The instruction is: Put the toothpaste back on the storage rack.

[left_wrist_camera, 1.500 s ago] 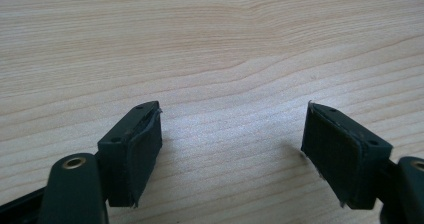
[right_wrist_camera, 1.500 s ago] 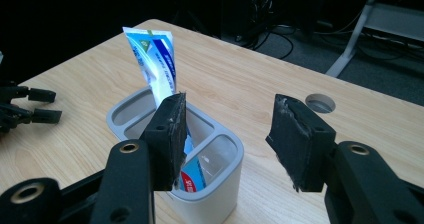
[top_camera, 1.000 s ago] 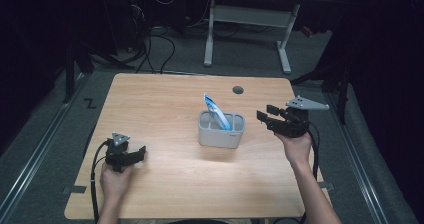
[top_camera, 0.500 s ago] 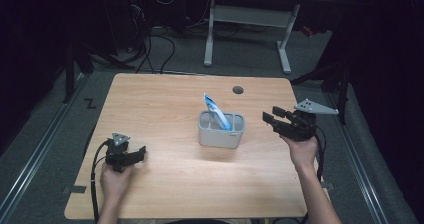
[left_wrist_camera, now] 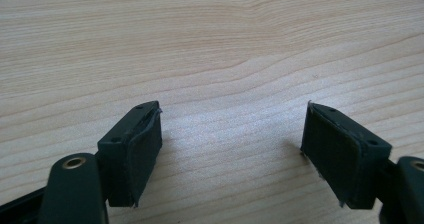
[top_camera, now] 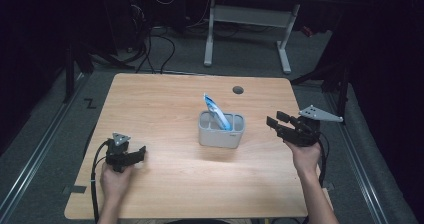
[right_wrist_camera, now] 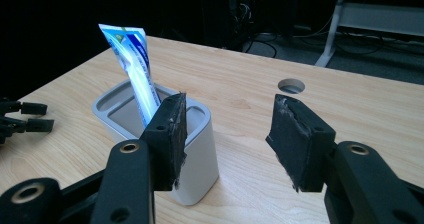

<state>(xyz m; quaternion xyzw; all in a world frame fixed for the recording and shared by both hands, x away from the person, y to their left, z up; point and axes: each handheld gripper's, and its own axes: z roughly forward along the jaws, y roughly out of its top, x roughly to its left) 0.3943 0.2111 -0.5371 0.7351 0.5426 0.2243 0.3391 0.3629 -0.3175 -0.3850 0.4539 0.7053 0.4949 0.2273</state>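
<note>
hovering just right of the grey holder (top_camera: pixel 221 129) with its blue-white tube (top_camera: pixel 215 110), the right gripper (top_camera: pixel 274 124) gapes empty, while the left gripper (top_camera: pixel 141 153) lies unclenched on the table (top_camera: pixel 165 99).

The person's forearms are bare, with no sleeves in sight. Each hand carries a black two-jaw gripper: the left gripper (top_camera: pixel 131 155) has a small grey three-cornered plate on top and a black cable looping off it past the tabletop's near-left edge; the right gripper (top_camera: pixel 281 125) bears a larger grey three-cornered plate and a black cable too. Up close, the jaws are blocky black arms with brass-ringed holes, small screw holes, and worn dark rubber pads (right_wrist_camera: pixel 174 134) frayed at the edges
</note>
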